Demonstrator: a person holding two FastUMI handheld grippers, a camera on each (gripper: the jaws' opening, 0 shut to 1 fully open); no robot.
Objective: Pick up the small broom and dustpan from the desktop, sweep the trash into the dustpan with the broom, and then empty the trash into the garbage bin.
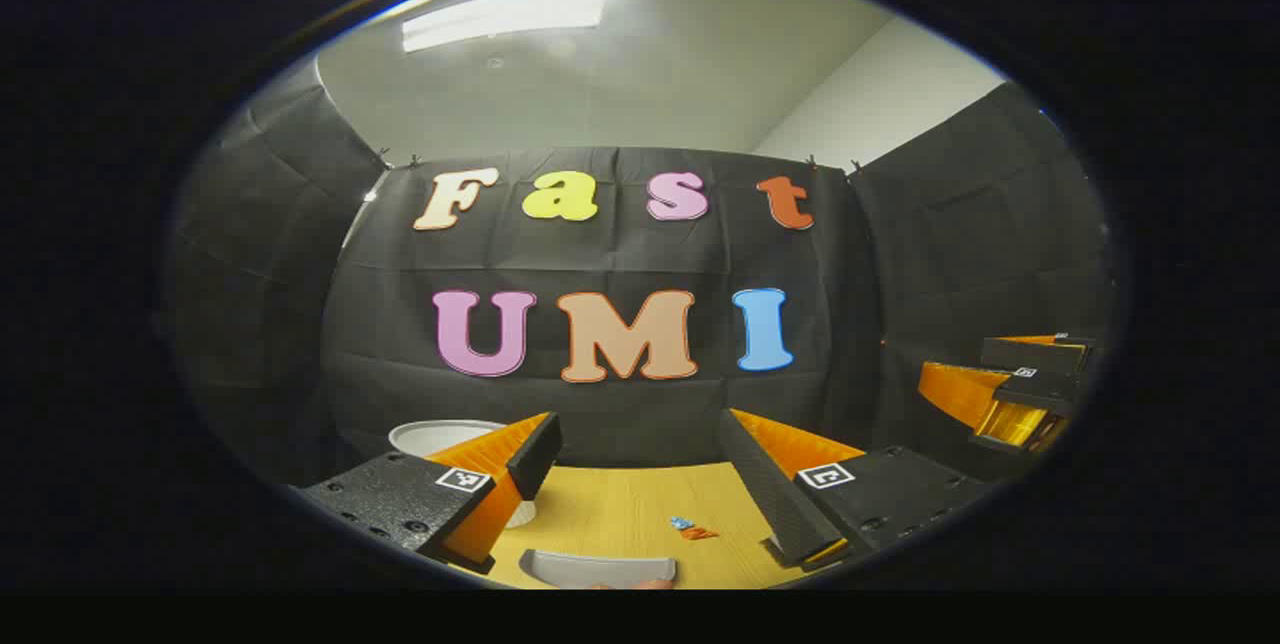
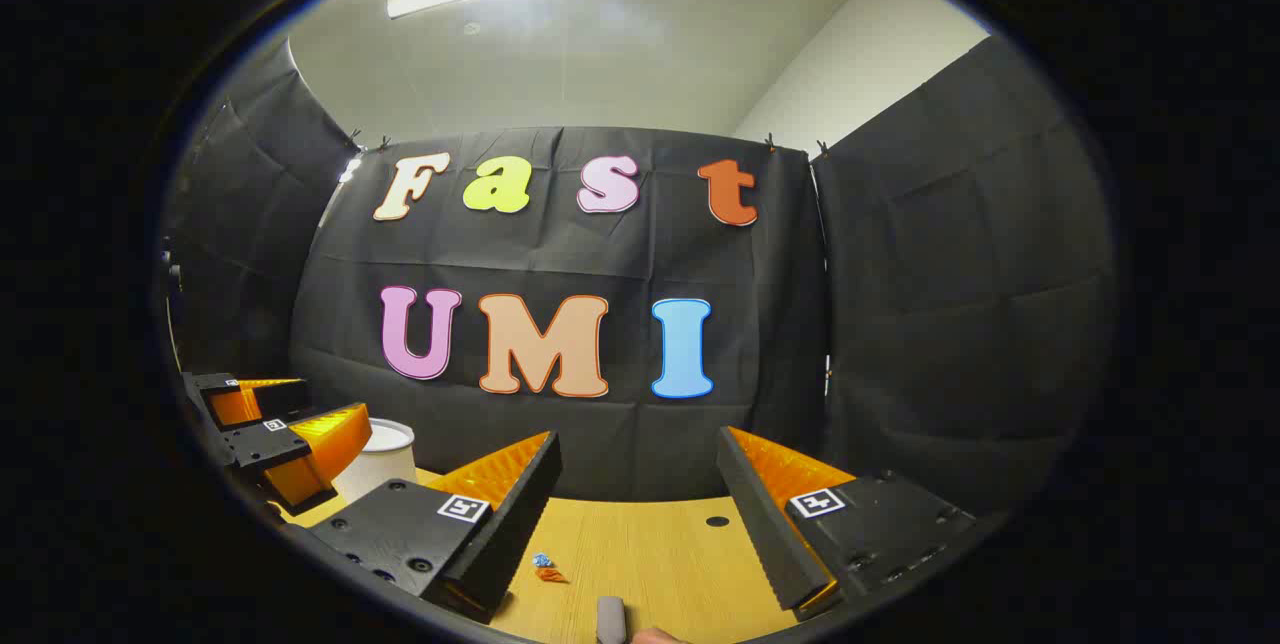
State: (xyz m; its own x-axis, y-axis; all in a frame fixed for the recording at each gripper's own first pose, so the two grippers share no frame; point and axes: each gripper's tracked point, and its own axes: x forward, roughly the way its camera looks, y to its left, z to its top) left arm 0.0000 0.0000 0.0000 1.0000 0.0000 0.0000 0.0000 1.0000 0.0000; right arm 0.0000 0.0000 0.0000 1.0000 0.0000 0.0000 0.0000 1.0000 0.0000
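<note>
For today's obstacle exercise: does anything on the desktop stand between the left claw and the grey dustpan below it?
Nothing visible does. The left claw hangs open above the desktop, and the dustpan lies on bare wood below the gap. The trash scraps lie beside it, and the white bin stands farther back on the left.

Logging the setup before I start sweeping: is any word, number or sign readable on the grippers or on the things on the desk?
No words or numbers can be read.
On the left gripper and the right gripper: square markers, black-and-white patterns, no text.
On the white bin, the dustpan and the scraps: no print that I can make out.
</note>
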